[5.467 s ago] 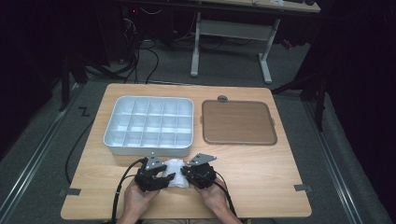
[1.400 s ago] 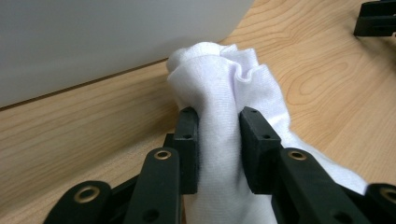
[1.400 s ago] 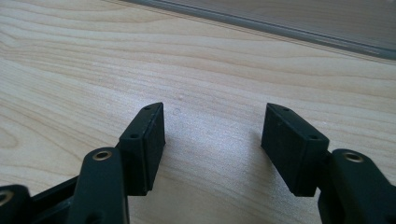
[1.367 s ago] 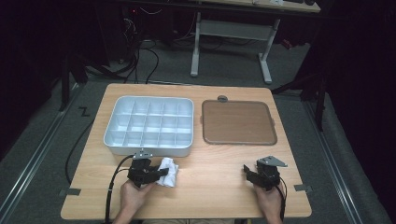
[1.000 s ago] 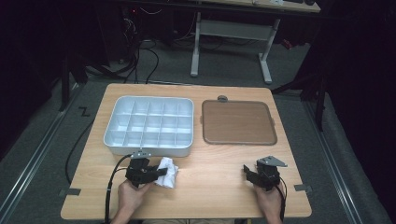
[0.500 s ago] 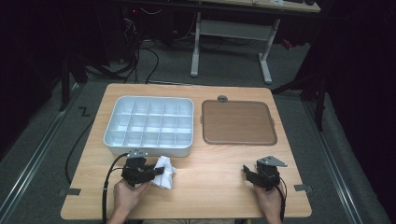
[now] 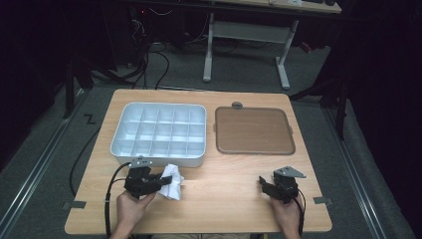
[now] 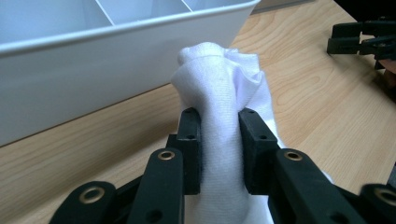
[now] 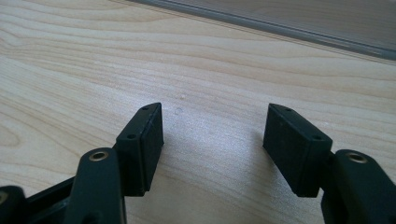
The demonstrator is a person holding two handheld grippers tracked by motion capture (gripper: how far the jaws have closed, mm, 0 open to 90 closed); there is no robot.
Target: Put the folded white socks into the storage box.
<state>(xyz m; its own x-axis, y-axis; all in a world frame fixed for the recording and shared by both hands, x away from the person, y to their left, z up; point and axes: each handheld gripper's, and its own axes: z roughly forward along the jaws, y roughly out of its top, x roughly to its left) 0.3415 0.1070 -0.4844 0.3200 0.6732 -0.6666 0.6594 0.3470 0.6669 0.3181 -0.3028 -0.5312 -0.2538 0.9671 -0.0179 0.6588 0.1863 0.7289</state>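
High view. The left gripper (image 7: 160,182) pinches a bundled white cloth (image 7: 171,180) at the near-left of the wooden table (image 7: 224,199), just in front of the white compartment tray (image 7: 158,133). The right gripper (image 7: 262,185) rests near the table's front right edge, well apart from the cloth; a brown mat (image 7: 254,130) lies beyond it, beside the tray.

Left gripper view. Both jaws press into the waist of the white cloth (image 8: 219,121), which bulges above the pads and spills below them; the grip sits low on the bundle, and the tray's white outer wall (image 8: 93,84) stands close on the left. Whether the cloth's underside rests on the table or hangs just clear of it cannot be settled from this angle.

Right gripper view. The jaws of the right gripper (image 9: 212,135) stand spread with nothing between them, only bare wood grain below.

Judgement of the step: the cloth appears to be on its way to a tray compartment. A sound execution lifts the bundle fully above the rim before crossing it, keeps the pinch firm so the loose folds do not slide out, and lowers into one cell before releasing, since trailing corners may drape over a divider.
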